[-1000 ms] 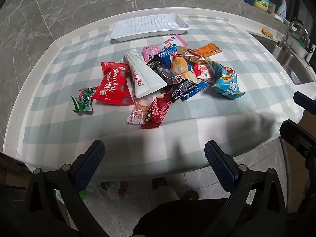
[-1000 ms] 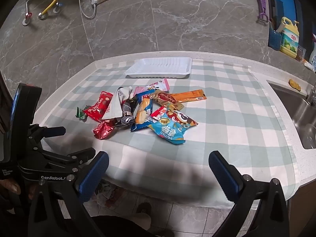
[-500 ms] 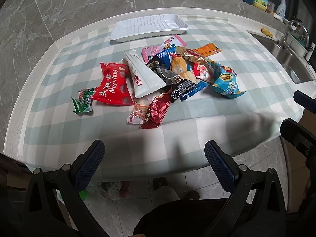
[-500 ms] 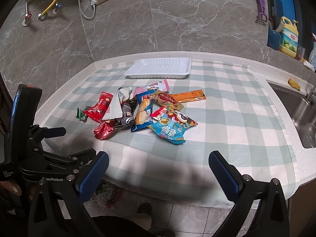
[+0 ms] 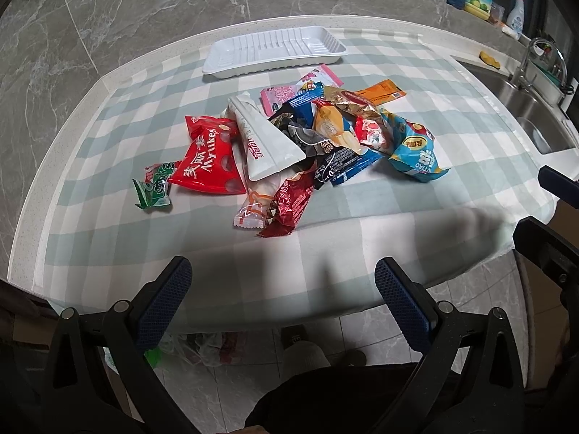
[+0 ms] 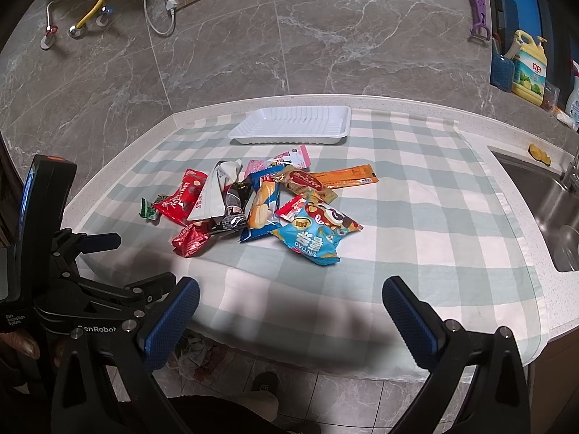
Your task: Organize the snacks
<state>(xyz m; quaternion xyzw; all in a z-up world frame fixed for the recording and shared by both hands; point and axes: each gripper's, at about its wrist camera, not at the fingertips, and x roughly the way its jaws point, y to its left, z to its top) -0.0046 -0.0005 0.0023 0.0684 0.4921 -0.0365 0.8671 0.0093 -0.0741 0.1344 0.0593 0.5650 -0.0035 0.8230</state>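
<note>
A heap of snack packets lies mid-table on the checked cloth (image 5: 362, 238): a red bag (image 5: 210, 161), a white pouch (image 5: 262, 139), a small green packet (image 5: 155, 186), a dark red wrapper (image 5: 289, 204), a blue chip bag (image 5: 416, 152) (image 6: 313, 235) and an orange stick pack (image 5: 380, 92) (image 6: 343, 175). Behind it stands an empty white tray (image 5: 273, 50) (image 6: 293, 124). My left gripper (image 5: 284, 285) hangs open at the table's near edge, short of the heap. My right gripper (image 6: 291, 305) is open too, further right, with the left tool (image 6: 72, 289) at its left.
A steel sink (image 5: 535, 108) (image 6: 553, 209) with a tap is set into the counter at the right. Detergent bottles (image 6: 528, 68) stand by the marble wall. Under the table's front edge are floor tiles, some crumpled bags (image 5: 202, 347) and a person's shoe (image 6: 266, 385).
Both grippers have barely drifted; the heap sits a touch lower in both views. Nothing on the table has moved.
</note>
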